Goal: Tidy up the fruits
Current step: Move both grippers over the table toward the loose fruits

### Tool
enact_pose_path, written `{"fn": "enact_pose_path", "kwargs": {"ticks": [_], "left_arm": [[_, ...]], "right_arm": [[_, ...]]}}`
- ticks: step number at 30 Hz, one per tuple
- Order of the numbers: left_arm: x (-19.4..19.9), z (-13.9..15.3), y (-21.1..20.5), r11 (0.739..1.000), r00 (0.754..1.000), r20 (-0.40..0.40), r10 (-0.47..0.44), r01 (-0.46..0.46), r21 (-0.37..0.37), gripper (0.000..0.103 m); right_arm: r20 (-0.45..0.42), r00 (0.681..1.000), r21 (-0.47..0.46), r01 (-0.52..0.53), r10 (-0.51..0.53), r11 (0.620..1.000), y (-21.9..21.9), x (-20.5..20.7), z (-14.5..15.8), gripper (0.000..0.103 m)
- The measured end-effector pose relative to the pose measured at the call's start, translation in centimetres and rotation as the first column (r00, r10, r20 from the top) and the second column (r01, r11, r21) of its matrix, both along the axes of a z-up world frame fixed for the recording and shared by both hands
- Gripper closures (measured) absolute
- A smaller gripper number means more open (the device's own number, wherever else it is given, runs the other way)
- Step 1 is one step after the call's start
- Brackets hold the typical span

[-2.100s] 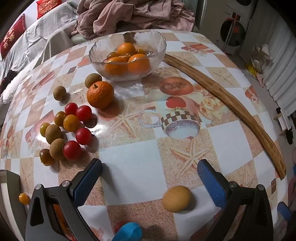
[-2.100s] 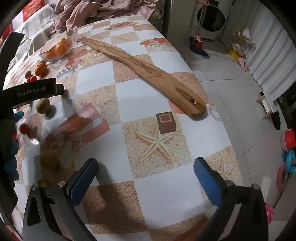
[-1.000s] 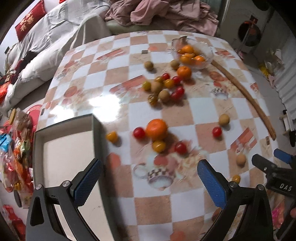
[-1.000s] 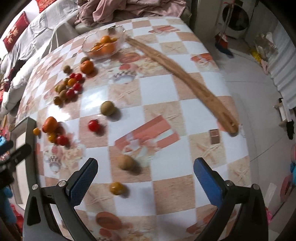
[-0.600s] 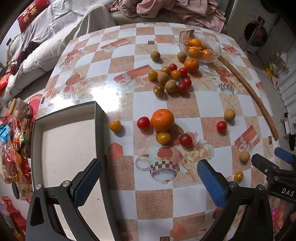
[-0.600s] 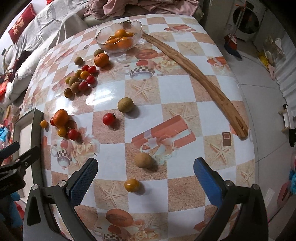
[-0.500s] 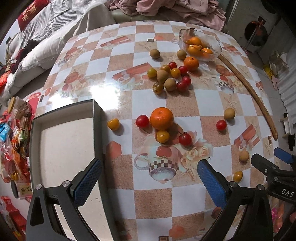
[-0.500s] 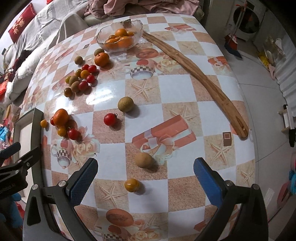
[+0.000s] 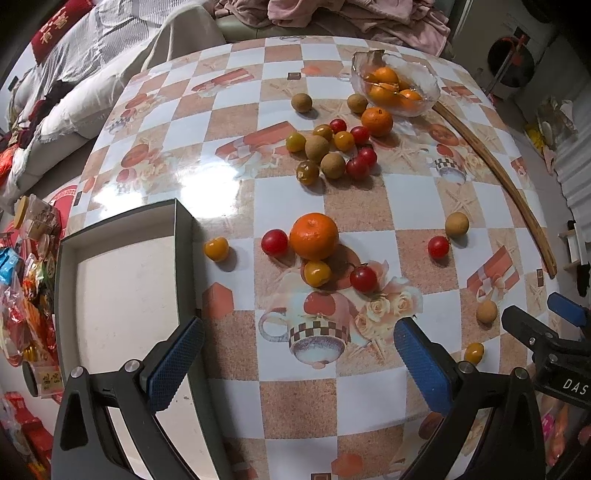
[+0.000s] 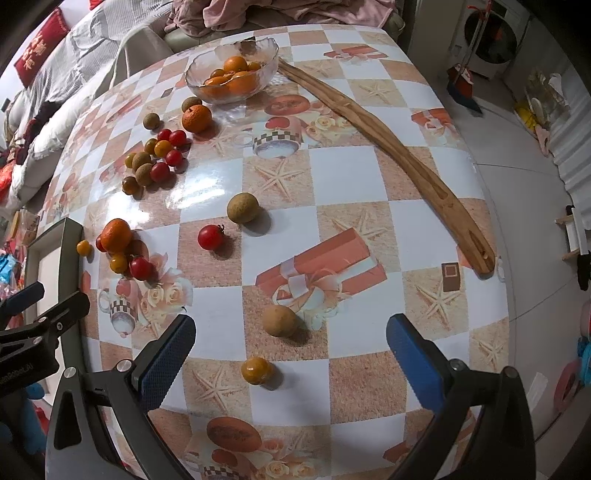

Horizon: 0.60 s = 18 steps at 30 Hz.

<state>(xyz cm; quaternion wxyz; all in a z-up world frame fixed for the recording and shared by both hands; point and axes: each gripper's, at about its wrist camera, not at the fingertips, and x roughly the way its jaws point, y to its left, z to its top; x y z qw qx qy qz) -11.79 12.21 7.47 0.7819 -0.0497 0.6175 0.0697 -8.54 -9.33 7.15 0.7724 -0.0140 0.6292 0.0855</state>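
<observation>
Fruit lies scattered on a checked tablecloth. A mandarin (image 9: 314, 236) sits mid-table among red and yellow cherry tomatoes (image 9: 274, 242). A cluster of small fruits (image 9: 328, 147) lies near a glass bowl (image 9: 428, 99) holding oranges; the bowl also shows in the right wrist view (image 10: 195, 79). My left gripper (image 9: 299, 362) is open and empty above the near edge. My right gripper (image 10: 291, 354) is open and empty above a brown longan (image 10: 279, 320) and a yellow tomato (image 10: 255, 370). It also shows at the right of the left wrist view (image 9: 546, 332).
A shallow dark-rimmed tray (image 9: 184, 258) with a white floor lies at the table's left edge. A long curved wooden piece (image 10: 388, 147) lies along the right side. Snack packets (image 9: 22, 266) lie on the floor at left. Laundry (image 9: 332, 14) is piled behind the table.
Both grippers pulled back and up from close to the tabletop about two seconds ago to a wide overview. In the last half second both views barely shifted. No fruit moved.
</observation>
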Motion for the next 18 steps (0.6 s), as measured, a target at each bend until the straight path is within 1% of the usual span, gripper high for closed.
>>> {"fn": "enact_pose_path", "kwargs": {"ticks": [8,13,18], "left_arm": [[0.1,-0.6,-0.2,1.0,1.0,-0.008,0.006,-0.006,-0.001,0.0],[0.4,-1.0,-0.7,1.0,1.0,-0.012,-0.007,0.007,0.001,0.0],[0.5,-1.3,-0.8,1.0,1.0,-0.018,0.001,-0.001,0.002,0.0]], "right_arm": [[0.009,1.0,0.001,-0.01,0.01,1.0,-0.1,0.2,0.0,0.0],[0.007,1.0,0.005,0.008,-0.008,1.0,-0.7,0.1,0.2,0.0],[0.007,1.0,0.007,0.007,-0.007,1.0,-1.2,0.0,0.1,0.0]]}}
